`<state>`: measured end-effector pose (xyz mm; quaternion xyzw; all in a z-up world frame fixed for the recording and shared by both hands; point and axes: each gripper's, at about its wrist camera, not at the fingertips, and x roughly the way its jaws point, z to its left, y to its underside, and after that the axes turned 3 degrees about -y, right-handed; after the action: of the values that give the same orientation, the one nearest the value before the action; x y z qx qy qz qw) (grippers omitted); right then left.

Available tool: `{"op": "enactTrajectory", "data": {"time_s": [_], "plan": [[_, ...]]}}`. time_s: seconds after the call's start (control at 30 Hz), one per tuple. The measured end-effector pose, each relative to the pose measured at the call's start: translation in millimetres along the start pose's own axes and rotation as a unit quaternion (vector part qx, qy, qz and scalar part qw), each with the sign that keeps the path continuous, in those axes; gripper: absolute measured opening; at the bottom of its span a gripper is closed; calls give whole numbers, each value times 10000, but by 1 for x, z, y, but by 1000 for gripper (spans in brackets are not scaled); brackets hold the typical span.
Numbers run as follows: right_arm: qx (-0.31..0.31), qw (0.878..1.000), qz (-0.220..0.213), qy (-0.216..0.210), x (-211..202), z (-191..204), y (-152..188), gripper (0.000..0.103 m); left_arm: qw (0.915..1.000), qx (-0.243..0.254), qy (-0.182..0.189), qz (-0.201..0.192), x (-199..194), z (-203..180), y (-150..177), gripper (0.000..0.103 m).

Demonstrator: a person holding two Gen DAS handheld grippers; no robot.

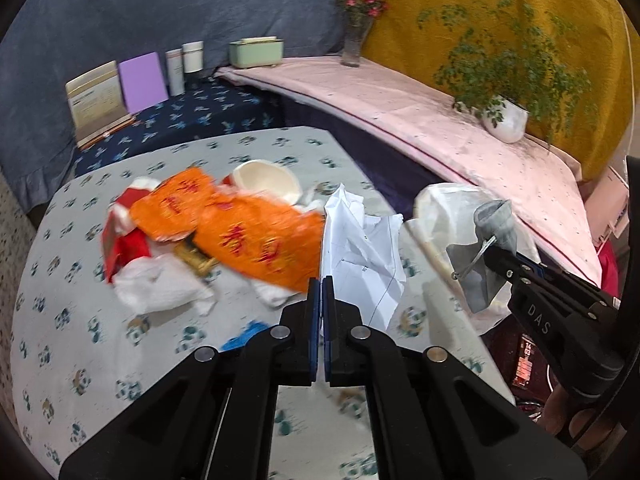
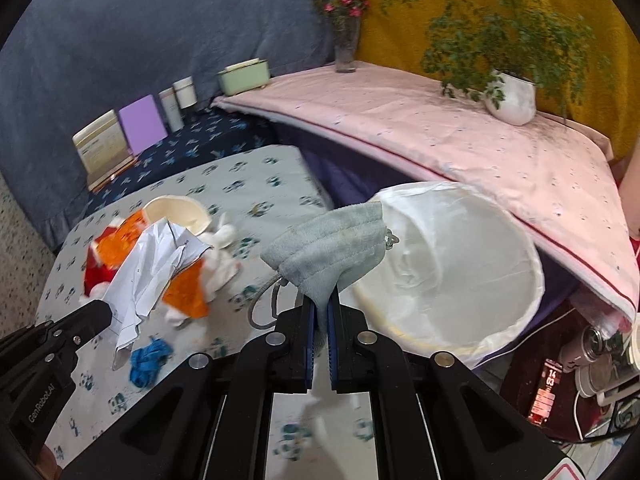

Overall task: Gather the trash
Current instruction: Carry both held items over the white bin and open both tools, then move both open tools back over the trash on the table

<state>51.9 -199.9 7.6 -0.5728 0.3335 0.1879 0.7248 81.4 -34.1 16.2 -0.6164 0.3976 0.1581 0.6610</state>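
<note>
White plastic lines the round trash bin (image 2: 452, 264), which stands at the right edge of the bench (image 2: 256, 196), beside the pink-covered ledge (image 2: 460, 140). Left of it, on the patterned bench cover, lies a heap of trash: an orange wrapper (image 1: 240, 228), red and white scraps (image 1: 132, 248) and a white bowl (image 1: 268, 180). The left tool (image 1: 321, 284) is clenched on a crumpled white paper (image 1: 360, 248), which rises from its tips above the heap. The right tool (image 2: 320, 308) grips a grey face mask (image 2: 328, 248) by its lower edge; the mask hangs just left of the bin's rim, its ear loop dangling. A small blue scrap (image 2: 150, 360) lies on the bench near the 2 tools.
</note>
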Motion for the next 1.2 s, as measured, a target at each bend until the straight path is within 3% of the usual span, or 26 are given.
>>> {"op": "enactTrajectory", "data": {"time_s": [0.33,0.6,0.77,0.83,0.9,0.97,1.2], "plan": [[536,9973,-54,496,21,-86,-19,5,9964,597,594,-78,43,-92,-37,1],[910,9932,122,712,48,-135,-21,5,9917,914,900,122,86,-138,-46,1],[974,9925,138,724,58,-144,-21,18,9897,859,1113,282,108,-149,-51,4],[991,9922,110,748,59,-145,-23,25,9900,817,1117,286,112,-150,-52,8],[1023,9917,51,773,58,-146,-24,33,9908,785,1070,277,112,-148,-51,29],[1051,9914,-6,774,54,-146,-25,41,9921,773,965,192,109,-143,-50,38],[998,9923,-178,714,36,-132,-30,45,9946,655,798,145,97,-123,-47,46]]}}
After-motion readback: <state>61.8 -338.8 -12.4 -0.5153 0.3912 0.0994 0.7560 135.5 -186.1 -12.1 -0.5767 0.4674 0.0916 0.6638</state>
